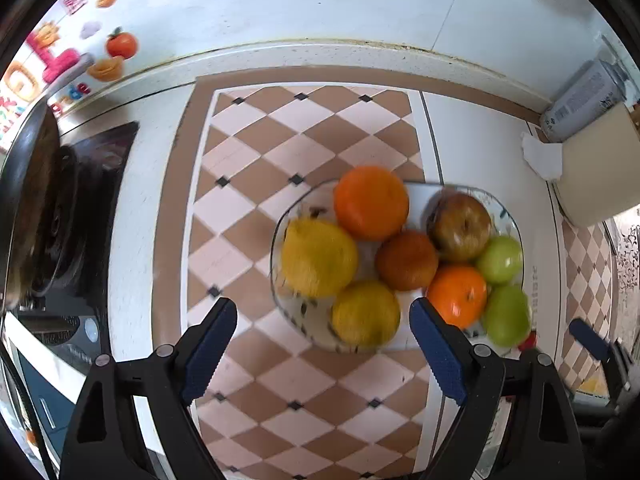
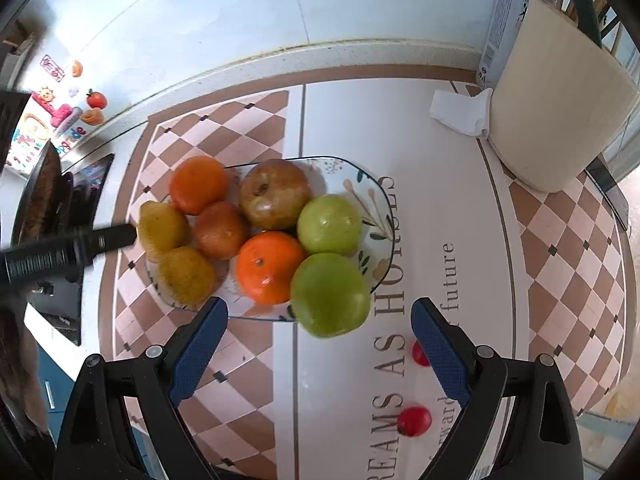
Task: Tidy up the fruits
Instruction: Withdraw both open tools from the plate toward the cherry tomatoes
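Checkered mat [image 1: 256, 208], glossy round fruits [image 2: 332, 296], plate [image 2: 372, 200]

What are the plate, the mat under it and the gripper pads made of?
Plate: looks like glazed ceramic, glossy white with a printed leaf pattern and a dark rim.
Mat: probably wipeable vinyl or plastic; flat, smooth, printed checks and lettering, slight sheen.
Pads on the right gripper: likely blue rubber, matte with a fine dotted grip texture. The left gripper has the same pads.

fruit plate [image 2: 362, 184]: eight fruits piled | nearest green apple [image 2: 330, 295] overhangs rim | two cherry tomatoes [image 2: 414, 421] loose beside plate
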Tool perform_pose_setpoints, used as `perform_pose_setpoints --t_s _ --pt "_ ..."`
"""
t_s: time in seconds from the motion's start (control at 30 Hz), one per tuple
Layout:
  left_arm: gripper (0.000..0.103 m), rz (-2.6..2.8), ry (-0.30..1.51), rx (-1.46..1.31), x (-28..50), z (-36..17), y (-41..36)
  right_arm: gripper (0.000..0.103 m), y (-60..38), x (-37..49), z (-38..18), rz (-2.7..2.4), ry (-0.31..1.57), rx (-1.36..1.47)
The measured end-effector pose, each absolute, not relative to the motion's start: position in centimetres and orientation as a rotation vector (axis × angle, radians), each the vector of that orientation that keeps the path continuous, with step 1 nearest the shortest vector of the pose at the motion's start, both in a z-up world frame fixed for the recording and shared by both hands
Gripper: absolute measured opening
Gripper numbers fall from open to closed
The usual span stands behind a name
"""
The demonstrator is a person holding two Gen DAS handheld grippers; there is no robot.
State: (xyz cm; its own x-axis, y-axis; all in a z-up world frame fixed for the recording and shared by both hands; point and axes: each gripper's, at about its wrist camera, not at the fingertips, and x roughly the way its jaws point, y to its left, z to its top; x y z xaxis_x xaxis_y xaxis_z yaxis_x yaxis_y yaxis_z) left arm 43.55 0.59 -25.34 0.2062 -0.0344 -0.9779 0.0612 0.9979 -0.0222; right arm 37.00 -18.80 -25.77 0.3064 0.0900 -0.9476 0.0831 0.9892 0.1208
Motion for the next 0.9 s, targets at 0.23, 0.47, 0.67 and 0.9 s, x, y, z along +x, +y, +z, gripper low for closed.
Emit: perform_pose_setpoints --t_s 0.23,0.47,0.67,0.9 --pt "0.088 -0.070 1.282 0.007 39.1 -22.8 1.2 0.095 -18.4 34.7 -23.1 0.008 1.222 0.150" --pt "0.088 -0.092 1.218 0.007 35.6 -19.7 1.4 0.095 -18.1 32.0 -19.5 0.019 1.170 0.151" --pt "0.088 -0.112 1.180 0.003 33.7 -17.1 1.3 0.095 -17.9 29.9 -15.9 0.024 1.114 0.136" --pt "0.088 -0.129 1.140 0.005 31.5 -14.0 1.3 0.095 -17.7 27.7 -12.4 0.042 1.079 0.140"
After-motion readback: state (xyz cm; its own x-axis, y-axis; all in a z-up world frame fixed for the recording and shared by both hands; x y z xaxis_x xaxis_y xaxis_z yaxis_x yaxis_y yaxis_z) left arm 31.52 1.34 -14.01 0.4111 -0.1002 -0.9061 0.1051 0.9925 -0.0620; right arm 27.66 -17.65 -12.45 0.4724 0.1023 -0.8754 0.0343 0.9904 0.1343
